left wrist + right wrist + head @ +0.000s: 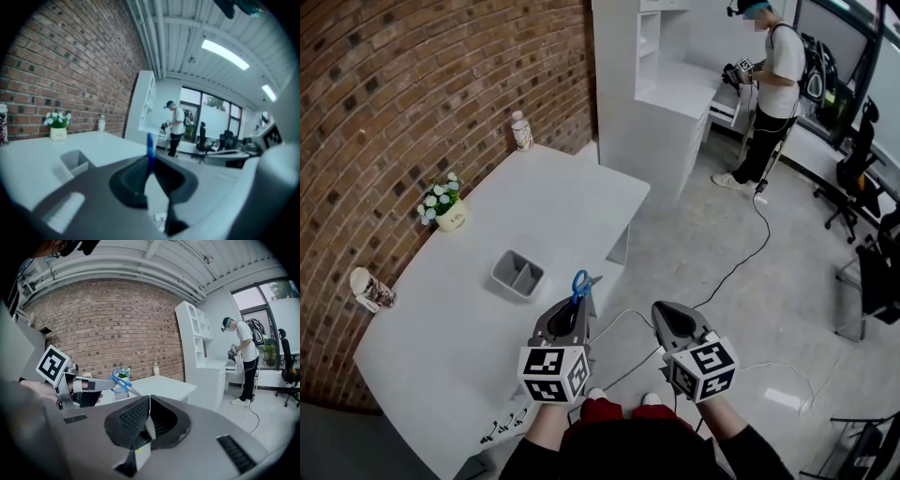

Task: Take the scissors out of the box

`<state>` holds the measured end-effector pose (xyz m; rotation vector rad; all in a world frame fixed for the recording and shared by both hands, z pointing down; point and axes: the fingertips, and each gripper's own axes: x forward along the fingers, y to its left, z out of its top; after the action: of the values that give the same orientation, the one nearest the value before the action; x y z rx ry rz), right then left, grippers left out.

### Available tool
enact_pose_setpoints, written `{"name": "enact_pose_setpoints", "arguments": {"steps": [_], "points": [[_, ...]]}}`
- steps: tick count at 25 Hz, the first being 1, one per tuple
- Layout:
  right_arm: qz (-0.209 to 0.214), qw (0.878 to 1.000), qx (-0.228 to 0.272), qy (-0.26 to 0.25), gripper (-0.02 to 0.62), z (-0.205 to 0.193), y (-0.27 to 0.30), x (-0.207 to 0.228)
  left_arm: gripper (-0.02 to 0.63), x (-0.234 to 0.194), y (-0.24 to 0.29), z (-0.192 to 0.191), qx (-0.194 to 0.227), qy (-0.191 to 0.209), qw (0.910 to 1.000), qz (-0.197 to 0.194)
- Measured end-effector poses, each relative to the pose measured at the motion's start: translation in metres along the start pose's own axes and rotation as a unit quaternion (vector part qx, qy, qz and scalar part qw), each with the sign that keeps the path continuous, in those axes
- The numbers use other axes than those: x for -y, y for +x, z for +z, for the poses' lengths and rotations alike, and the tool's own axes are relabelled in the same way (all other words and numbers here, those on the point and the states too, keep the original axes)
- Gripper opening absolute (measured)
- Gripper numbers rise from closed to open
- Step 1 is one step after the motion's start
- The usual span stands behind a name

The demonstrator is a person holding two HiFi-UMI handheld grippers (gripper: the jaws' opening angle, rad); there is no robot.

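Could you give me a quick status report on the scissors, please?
Left hand-held gripper shut on scissors, clear of the box. Right hand-held gripper shut, empty. Nothing blocking.

Nothing here can be read as a word or number. The pot (450, 217) at the wall edge of the table (581, 202) bears tiny print, and the bottle (521, 131) at its far corner a label, both illegible.
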<state>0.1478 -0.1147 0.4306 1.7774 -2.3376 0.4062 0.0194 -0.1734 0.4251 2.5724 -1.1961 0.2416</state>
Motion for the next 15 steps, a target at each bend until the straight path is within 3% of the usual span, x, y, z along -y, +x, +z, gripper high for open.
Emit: {"name": "enact_pose_setpoints", "arguments": {"steps": [15], "points": [[-0.022,1.0,0.008,0.017,0.009,-0.014,-0.075,0.068,0.028,0.103,0.022,-0.019,-0.018,0.015,0.9994,-0.027]]}}
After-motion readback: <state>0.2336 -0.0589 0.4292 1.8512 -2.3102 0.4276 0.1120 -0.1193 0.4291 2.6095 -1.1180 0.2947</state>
